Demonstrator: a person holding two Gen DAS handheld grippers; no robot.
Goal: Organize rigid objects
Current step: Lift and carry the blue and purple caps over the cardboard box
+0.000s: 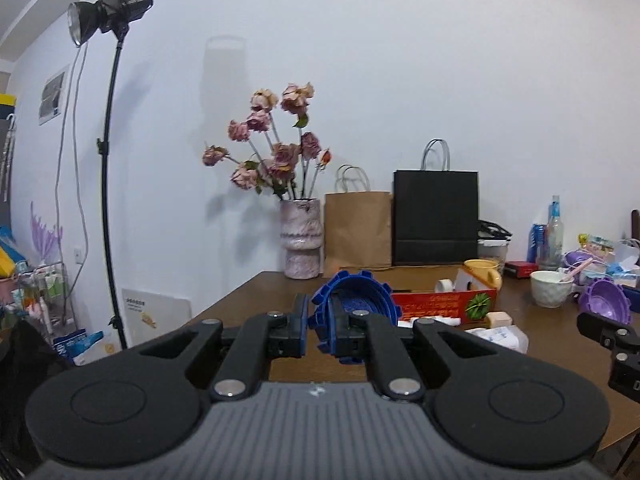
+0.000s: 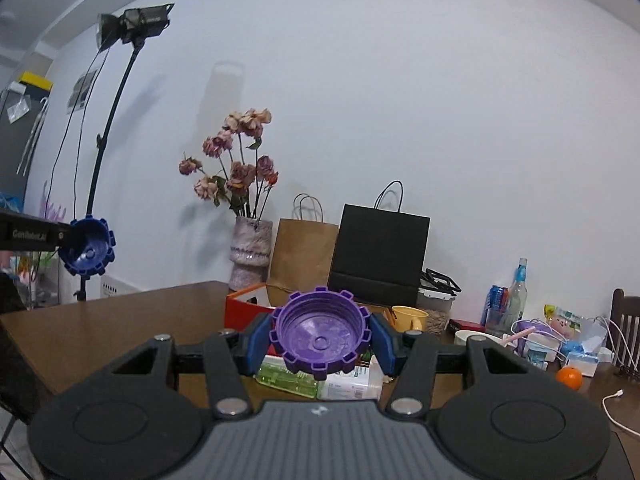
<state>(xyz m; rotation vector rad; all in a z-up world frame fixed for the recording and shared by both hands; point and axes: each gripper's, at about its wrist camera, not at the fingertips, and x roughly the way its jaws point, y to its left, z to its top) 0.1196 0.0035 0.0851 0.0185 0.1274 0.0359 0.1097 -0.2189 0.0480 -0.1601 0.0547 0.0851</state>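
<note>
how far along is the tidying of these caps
Nothing looks put away yet. In hand: the left gripper is shut on the wall of the blue cap, and the right gripper clamps the purple cap across its sides, both held above the table. Left: setting both down somewhere; the clutter remains.

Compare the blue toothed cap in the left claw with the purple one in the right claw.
The blue cap is pinched by its wall in the left claw; the purple cap is spanned whole by the wider-set right claw. Blue lies sideways to its own camera; purple faces its camera, hollow showing. Both are toothed, ridged inside, and held above the table.
</note>
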